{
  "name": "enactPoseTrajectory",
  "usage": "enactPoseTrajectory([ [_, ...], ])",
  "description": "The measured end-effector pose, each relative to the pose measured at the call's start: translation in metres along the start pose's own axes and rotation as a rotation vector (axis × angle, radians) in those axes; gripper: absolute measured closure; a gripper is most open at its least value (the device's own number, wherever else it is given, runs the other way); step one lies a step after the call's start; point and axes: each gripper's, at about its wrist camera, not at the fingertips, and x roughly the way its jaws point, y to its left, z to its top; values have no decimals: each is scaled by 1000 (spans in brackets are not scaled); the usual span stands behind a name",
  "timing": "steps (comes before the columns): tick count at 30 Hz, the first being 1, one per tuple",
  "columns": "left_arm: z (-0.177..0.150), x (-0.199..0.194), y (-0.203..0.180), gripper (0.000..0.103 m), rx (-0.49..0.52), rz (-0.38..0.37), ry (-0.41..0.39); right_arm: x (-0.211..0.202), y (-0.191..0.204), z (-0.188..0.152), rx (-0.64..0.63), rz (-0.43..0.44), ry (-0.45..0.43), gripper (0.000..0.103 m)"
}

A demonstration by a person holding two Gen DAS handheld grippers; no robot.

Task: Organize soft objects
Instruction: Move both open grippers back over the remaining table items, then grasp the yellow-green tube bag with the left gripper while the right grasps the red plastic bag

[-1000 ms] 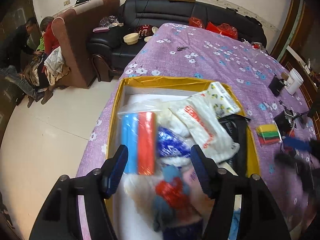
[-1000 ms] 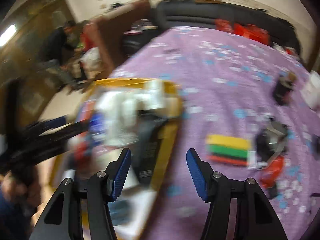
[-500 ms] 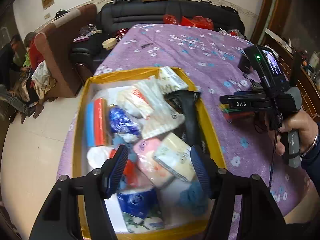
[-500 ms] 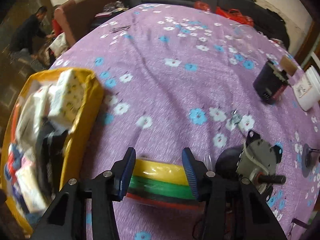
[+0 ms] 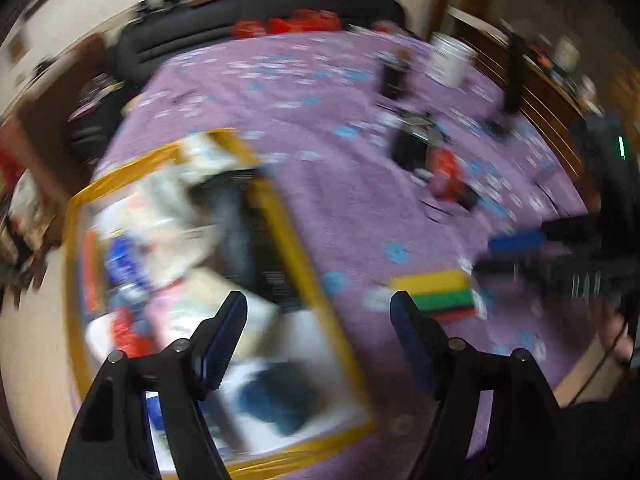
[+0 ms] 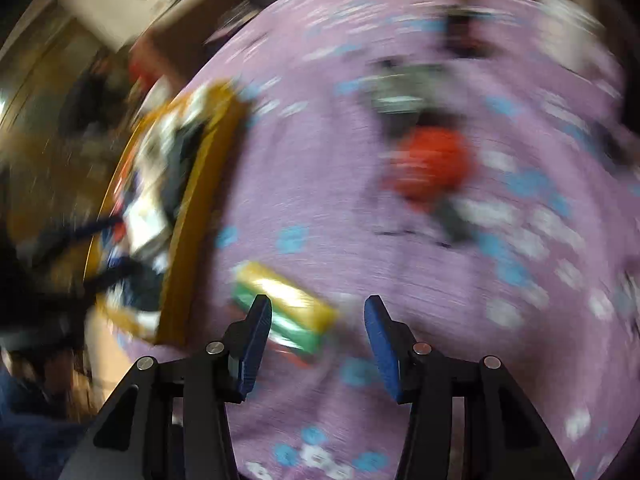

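A stack of yellow, green and red sponges (image 5: pixel 438 294) lies on the purple flowered cloth, right of a yellow-rimmed box (image 5: pixel 296 248) full of soft packets. My left gripper (image 5: pixel 318 340) is open and empty above the box's right rim. My right gripper (image 6: pixel 316 336) is open and empty; the sponge stack (image 6: pixel 286 312) lies just ahead of its left finger. The right gripper also shows blurred in the left wrist view (image 5: pixel 516 252), right of the sponges. Both views are motion-blurred.
The box (image 6: pixel 196 208) sits on the table's left side. A red and black object (image 5: pixel 446 176), a black gadget (image 5: pixel 412 140), a dark box (image 5: pixel 394 76) and a white bucket (image 5: pixel 450 60) stand further back on the cloth. A black sofa lies beyond the table.
Both views have swung and blurred. The left gripper has moved right, from over the box toward its right rim. The right gripper has pulled back; the sponges now lie ahead and left of it.
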Motion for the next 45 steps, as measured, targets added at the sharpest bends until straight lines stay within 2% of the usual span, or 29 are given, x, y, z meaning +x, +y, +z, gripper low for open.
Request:
enactPoseTrajectory([
  [3,0,12,-37,24,145,-22,14,-20,-30,-21,117,-5,-45,51],
  [6,-3,31,-70,21,337,-37,62,-31,-40,-36,151,-31,-53,51],
  [9,-10,54,-95,21,550,17,143,-42,-48,-51,177,-36,-62,51],
  [11,-13,62,-107,21,665,58,153,-47,-53,-59,185,-46,-76,51],
  [14,-8,79,-116,21,757,46,201,-57,-63,-71,216,-50,-88,51],
  [16,-1,91,-118,21,769,59,216,-63,-67,-77,222,-54,-94,51],
  [18,10,101,-115,17,737,36,226,-67,-70,-81,219,-60,-99,51],
  [21,26,111,-106,18,621,-22,258,-73,-74,-86,219,-68,-104,51],
  [23,30,114,-99,27,526,-70,273,-75,-75,-86,217,-72,-107,51],
  [25,29,112,-95,49,432,-95,289,-76,-75,-83,212,-75,-109,51],
  [26,27,109,-96,53,398,-82,278,-77,-74,-80,208,-75,-111,51],
  [28,19,105,-99,59,322,-52,260,-76,-72,-72,197,-77,-119,51],
  [33,-2,93,-101,60,136,-33,247,-68,-63,-28,173,-73,-147,51],
  [36,-9,90,-100,60,96,-15,236,-49,-59,8,170,-46,-145,51],
  [38,-13,88,-99,60,88,-4,231,-30,-59,32,164,-61,-138,51],
  [43,-29,80,-97,60,67,20,200,4,-64,67,187,-29,-95,51],
  [45,-39,77,-94,60,66,30,189,15,-65,76,184,-42,-72,51],
])
